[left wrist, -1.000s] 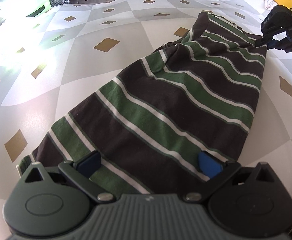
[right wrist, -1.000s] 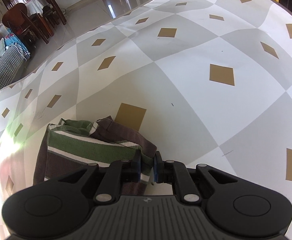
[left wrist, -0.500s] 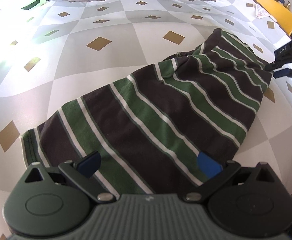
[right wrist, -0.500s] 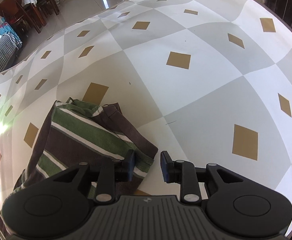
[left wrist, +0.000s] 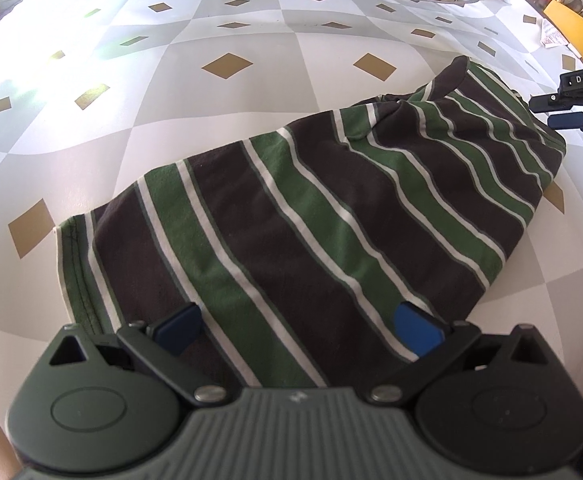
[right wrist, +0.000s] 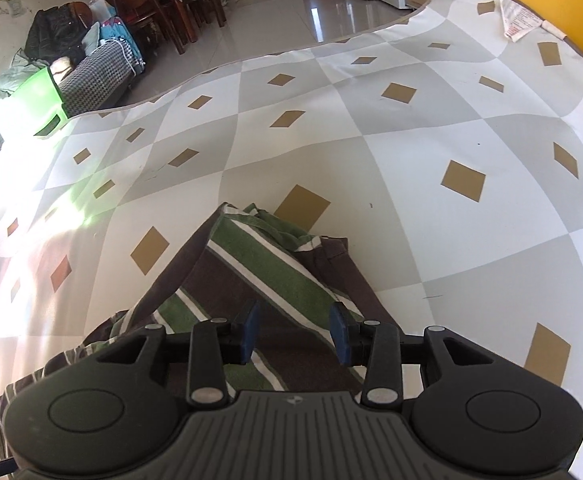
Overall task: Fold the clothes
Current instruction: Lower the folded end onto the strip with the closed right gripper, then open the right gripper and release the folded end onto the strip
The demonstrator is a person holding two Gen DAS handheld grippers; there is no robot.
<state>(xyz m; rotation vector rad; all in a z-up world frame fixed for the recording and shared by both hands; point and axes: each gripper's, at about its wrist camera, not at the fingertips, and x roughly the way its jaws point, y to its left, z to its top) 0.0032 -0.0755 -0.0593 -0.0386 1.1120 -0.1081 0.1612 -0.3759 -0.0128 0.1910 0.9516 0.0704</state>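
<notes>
I see my 2 grippers, left gripper (left wrist: 297,326) and right gripper (right wrist: 294,334), both spread and released above the striped shirt (left wrist: 331,220) on the tablecloth (left wrist: 171,92).

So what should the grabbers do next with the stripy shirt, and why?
Probably lower the left gripper and close it on the near hem. Both grippers are open and hold nothing, the right gripper too, and the striped shirt lies as a long, narrow strip on the table, so a fresh grip seems needed before the next fold.
</notes>
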